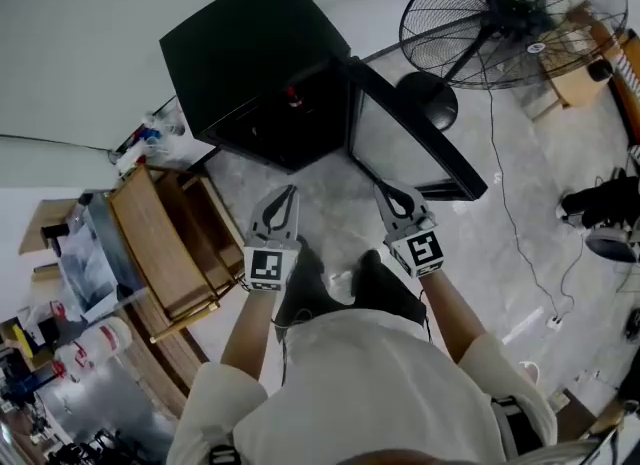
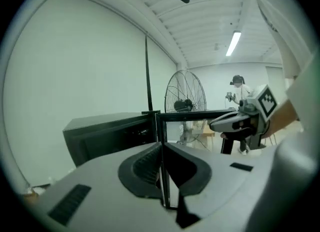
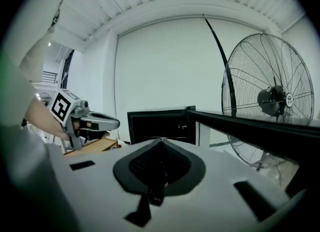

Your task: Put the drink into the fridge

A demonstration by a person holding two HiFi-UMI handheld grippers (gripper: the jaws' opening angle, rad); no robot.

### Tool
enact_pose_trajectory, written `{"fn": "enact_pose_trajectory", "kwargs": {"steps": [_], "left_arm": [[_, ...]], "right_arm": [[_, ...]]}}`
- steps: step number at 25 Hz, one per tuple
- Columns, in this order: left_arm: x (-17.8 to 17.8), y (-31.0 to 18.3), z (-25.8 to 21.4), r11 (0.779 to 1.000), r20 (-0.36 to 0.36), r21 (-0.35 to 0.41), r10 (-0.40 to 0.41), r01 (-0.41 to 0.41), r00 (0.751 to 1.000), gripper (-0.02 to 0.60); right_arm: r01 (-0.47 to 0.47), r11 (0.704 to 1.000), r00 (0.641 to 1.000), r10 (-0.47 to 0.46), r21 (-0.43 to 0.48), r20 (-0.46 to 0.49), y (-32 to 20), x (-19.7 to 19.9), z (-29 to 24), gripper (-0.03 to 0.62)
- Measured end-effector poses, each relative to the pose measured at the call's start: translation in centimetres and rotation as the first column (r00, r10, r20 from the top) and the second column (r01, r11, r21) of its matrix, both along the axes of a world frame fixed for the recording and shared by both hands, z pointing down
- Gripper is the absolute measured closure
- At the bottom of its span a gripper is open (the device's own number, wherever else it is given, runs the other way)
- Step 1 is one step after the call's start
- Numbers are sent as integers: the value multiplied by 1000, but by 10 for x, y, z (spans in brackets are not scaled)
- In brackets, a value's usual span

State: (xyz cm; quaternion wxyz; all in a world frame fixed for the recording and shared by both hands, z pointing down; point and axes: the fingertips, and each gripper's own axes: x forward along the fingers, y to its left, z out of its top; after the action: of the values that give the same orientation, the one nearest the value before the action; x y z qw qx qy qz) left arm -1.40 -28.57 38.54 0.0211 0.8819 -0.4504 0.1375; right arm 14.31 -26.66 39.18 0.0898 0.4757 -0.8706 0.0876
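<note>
Pedestal fan (image 1: 510, 18) stands at upper right on the grey marbled floor (image 1: 520, 253), with its dark round base (image 1: 428, 101) near the middle of the head view. A thin cable (image 1: 510, 215) runs from the fan across the floor to a white plug block (image 1: 553, 321). A slatted wooden rack (image 1: 165, 253) sits at left. White bottles with red labels (image 1: 95, 345) are at lower left, among clutter too small to identify. Pale wall (image 1: 70, 43) behind. In the left gripper view a ceiling strip light (image 2: 233, 43) is lit, and a person (image 2: 240, 87) stands far back.
</note>
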Motion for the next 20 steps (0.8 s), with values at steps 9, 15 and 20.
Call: {"fn": "enact_pose_trajectory", "kwargs": {"steps": [9,15,20], "left_arm": [[-37,113,-47,978,-122,-96,-197,186,973,565],[-60,198,-53,978,-78,-82,-199,193,977,565],[-81,255,-68,981,-99,-48,-191,187,977,565]], "right_arm": [[95,995,995,-96,-33,-15,71,20,-32,594],[107,994,993,-107,-11,-39,119,9,-46,594],[85,996,992,-81,34,-97,161,12,-64,594]]}}
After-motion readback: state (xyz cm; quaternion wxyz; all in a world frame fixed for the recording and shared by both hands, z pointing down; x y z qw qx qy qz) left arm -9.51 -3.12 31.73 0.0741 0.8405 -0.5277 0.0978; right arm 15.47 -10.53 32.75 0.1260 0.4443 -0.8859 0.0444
